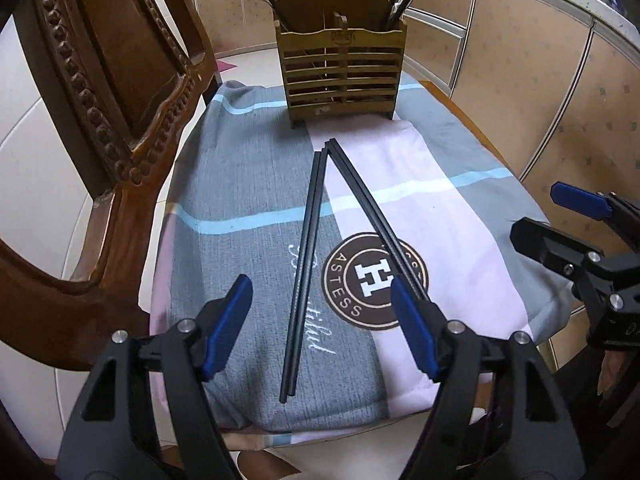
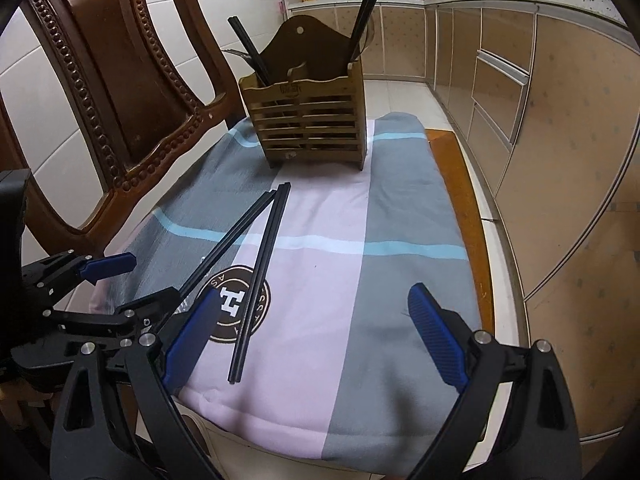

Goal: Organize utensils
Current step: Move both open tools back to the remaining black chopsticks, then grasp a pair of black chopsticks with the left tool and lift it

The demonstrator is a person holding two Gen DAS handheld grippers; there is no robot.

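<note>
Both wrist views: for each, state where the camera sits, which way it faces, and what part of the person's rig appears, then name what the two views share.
Left wrist: sits on the left gripper, facing forward over the cloth toward the wooden holder; its own open blue fingers show, and the right gripper at the right edge.
Right wrist: sits on the right gripper, facing the same holder from further right; its own open fingers show, and the left gripper at lower left.
Shared: holder, two loose chopstick pairs, cloth, carved chair.
</note>
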